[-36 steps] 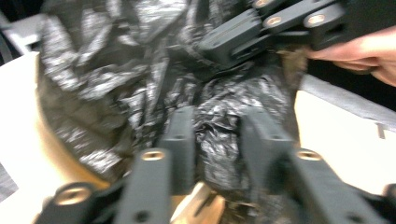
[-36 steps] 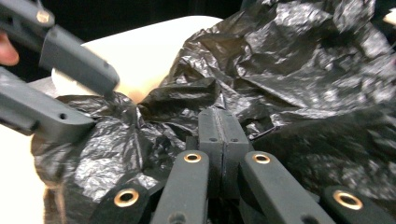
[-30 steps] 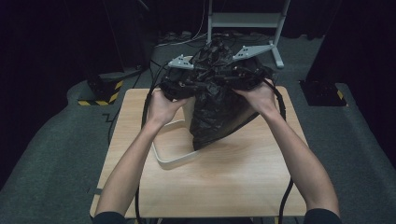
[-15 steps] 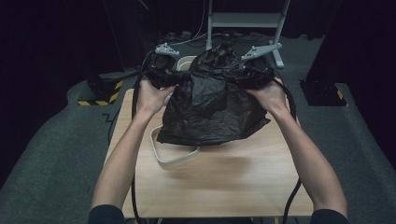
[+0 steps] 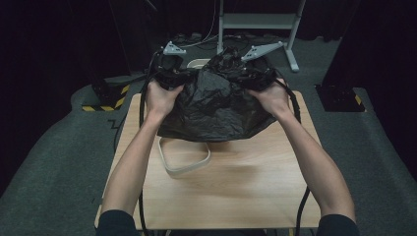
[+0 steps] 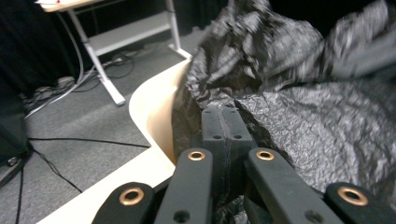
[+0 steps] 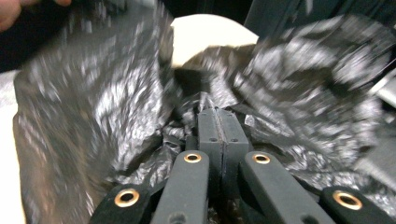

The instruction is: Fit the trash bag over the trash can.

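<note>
1. The left gripper (image 5: 173, 73) is clamped on the black plastic bag's (image 5: 216, 105) left rim, above the cream bin (image 5: 184, 160).
2. The bag is held spread over the bin, not yet seated.
3. The right gripper (image 5: 255, 73) is clamped on the right rim; lining is judged unfinished.

the black bag (image 5: 214, 105) covers most of the cream bin (image 5: 196, 63) from the high view, so you just get a bit of rim poking out behind it, plus part of the beige ring (image 5: 183, 160) on the table is tucked under the bag's front edge. In the right gripper view the bag (image 7: 93, 107) is smeared with motion blur, and in the left gripper view its upper right part (image 6: 327, 42) is blurry too, so the creases there are mush
</note>
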Motion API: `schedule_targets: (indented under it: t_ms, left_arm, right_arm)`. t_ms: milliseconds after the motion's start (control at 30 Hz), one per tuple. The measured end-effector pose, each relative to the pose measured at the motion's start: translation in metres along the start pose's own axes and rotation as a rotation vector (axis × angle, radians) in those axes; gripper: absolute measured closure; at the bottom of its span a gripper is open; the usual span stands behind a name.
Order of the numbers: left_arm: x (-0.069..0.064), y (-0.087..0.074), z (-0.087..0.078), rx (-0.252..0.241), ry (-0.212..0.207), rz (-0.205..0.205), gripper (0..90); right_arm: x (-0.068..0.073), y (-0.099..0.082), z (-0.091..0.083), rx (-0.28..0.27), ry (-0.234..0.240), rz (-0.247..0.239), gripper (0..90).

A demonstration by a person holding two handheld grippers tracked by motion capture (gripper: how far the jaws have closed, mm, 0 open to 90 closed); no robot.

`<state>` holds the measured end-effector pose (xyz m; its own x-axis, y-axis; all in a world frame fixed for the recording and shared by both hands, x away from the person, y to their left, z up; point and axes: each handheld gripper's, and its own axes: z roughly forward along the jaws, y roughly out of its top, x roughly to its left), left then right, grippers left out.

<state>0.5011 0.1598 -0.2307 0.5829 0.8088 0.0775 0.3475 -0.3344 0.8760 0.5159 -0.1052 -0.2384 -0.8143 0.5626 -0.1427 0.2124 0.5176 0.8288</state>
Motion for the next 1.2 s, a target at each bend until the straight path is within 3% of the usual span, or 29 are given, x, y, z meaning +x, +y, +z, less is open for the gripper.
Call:
schedule_targets:
  t_ms: [67,133,233,267,433,533,633,733,867,967,1067,1200]
  left_arm:
    - [0.003,0.0,0.001,-0.011,0.003,-0.022,89.8]
    - [0.005,0.0,0.005,-0.015,0.007,-0.033,89.8]
    - [0.005,-0.001,0.011,-0.002,0.015,-0.039,89.7]
    - [0.005,-0.002,0.012,0.003,0.016,-0.037,89.7]
    - [0.002,-0.004,0.016,0.022,0.022,-0.019,89.7]
    - [0.002,-0.005,0.019,0.024,0.012,-0.028,89.7]
    - [0.001,-0.005,0.019,0.017,0.004,-0.028,89.7]
    - [0.0,-0.005,0.019,0.018,0.002,-0.022,89.6]
    - [0.002,-0.006,0.019,0.015,-0.005,-0.026,89.6]
    - [0.003,-0.008,0.018,0.0,-0.022,-0.042,89.5]
    - [0.003,-0.007,0.014,-0.013,-0.046,-0.062,89.2]
    - [0.002,-0.003,0.007,-0.033,-0.038,-0.061,89.2]
  right_arm:
    - [-0.001,-0.002,0.015,0.06,0.028,0.016,89.8]
    - [-0.003,-0.004,0.024,0.084,0.047,0.036,88.8]
    - [-0.003,-0.005,0.021,0.057,0.042,0.046,76.9]
    - [-0.003,-0.005,0.016,0.028,0.03,0.041,72.6]
    - [-0.006,0.001,-0.022,-0.099,-0.126,0.061,57.9]
    - [-0.011,-0.001,-0.022,-0.068,-0.181,0.072,50.5]
    - [-0.019,-0.007,-0.008,-0.019,-0.182,0.105,46.9]
    - [-0.021,-0.01,0.002,0.002,-0.183,0.121,54.7]
    - [-0.014,-0.008,0.006,0.046,-0.242,0.044,78.0]
    - [-0.009,-0.004,0.005,0.054,-0.285,-0.007,87.8]
    - [-0.004,0.0,0.001,0.019,-0.279,-0.03,89.2]
    - [-0.003,0.004,0.006,0.002,-0.189,-0.006,89.5]
